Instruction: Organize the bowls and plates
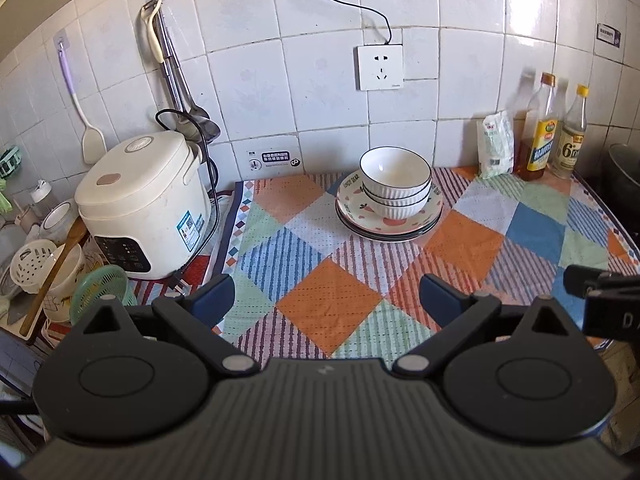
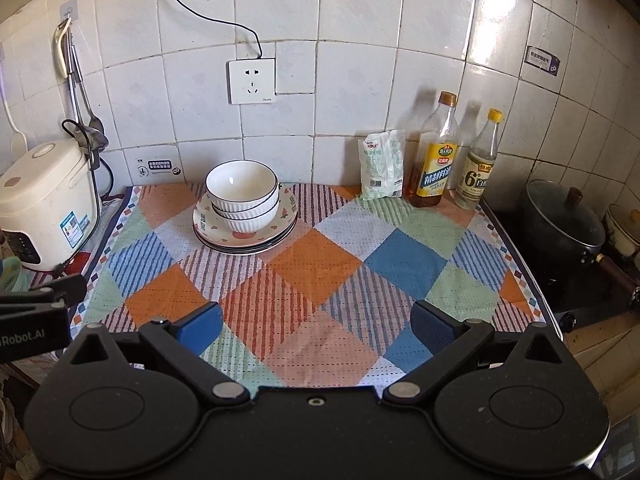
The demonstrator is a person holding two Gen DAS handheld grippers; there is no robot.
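A stack of white ribbed bowls (image 1: 395, 182) with dark rims sits on a stack of patterned plates (image 1: 390, 224) at the back of the checked cloth. The same bowls (image 2: 242, 194) and plates (image 2: 245, 236) show in the right wrist view, back left. My left gripper (image 1: 326, 300) is open and empty, above the cloth's near part, well short of the stack. My right gripper (image 2: 318, 326) is open and empty, also near the front edge. Each gripper's body shows at the edge of the other's view.
A white rice cooker (image 1: 140, 204) stands at the left, with baskets and dishes (image 1: 60, 276) beside it. A salt bag (image 2: 382, 170) and two bottles (image 2: 436, 160) stand at the back right. A black pot (image 2: 560, 232) sits on the stove at right. Utensils (image 1: 168, 68) hang on the wall.
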